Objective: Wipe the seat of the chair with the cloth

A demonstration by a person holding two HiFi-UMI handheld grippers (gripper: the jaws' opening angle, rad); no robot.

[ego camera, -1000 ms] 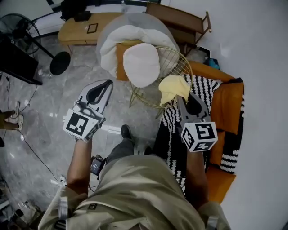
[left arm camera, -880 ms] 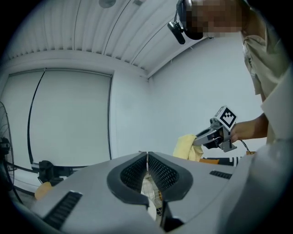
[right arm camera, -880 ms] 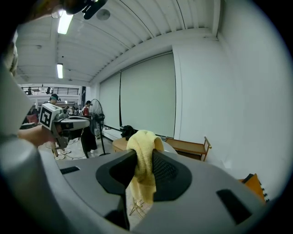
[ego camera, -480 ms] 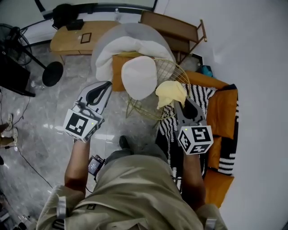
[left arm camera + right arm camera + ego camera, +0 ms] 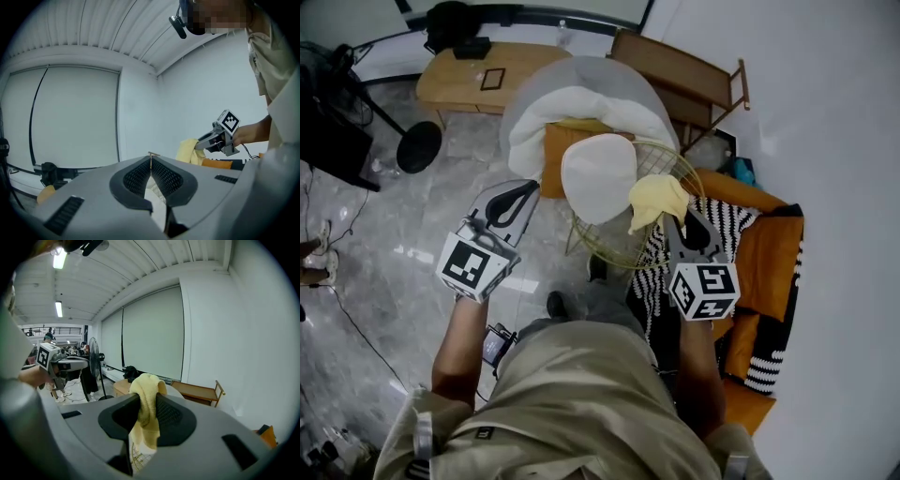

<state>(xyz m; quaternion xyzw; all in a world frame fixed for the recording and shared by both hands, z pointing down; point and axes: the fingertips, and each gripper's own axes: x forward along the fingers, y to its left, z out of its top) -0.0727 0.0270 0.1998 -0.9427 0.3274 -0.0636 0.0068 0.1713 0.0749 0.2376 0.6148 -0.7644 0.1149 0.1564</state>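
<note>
Wipe about to start: my right gripper (image 5: 684, 225) is clenched on the yellow cloth (image 5: 659, 197), which hangs in the air over the near right rim of the gold wire chair (image 5: 680, 155), beside the white seat cushion (image 5: 598, 173) and, as far as I can judge, not yet touching it. From the right gripper view the cloth (image 5: 147, 413) is pinched at a bunched fold, one lobe standing above the jaws and a longer tail drooping below them. I read it as light, soft and limp: it will drape and drag rather than push, so the wipe needs the tail laid flat on the cushion, and the grip at the thick fold looks the safest place, since a thin edge could slip out under friction. The cushion itself looks padded and loose in its wire basket, so it may shift under a firm stroke; the chair looks light enough to skid on the polished floor (image 5: 403, 234). My left gripper (image 5: 520, 190) hovers to the left of the chair with its jaws pressed together on nothing, free to steady the rim if needed. By count: one cloth, one wire chair, one seat cushion, two grippers.
</note>
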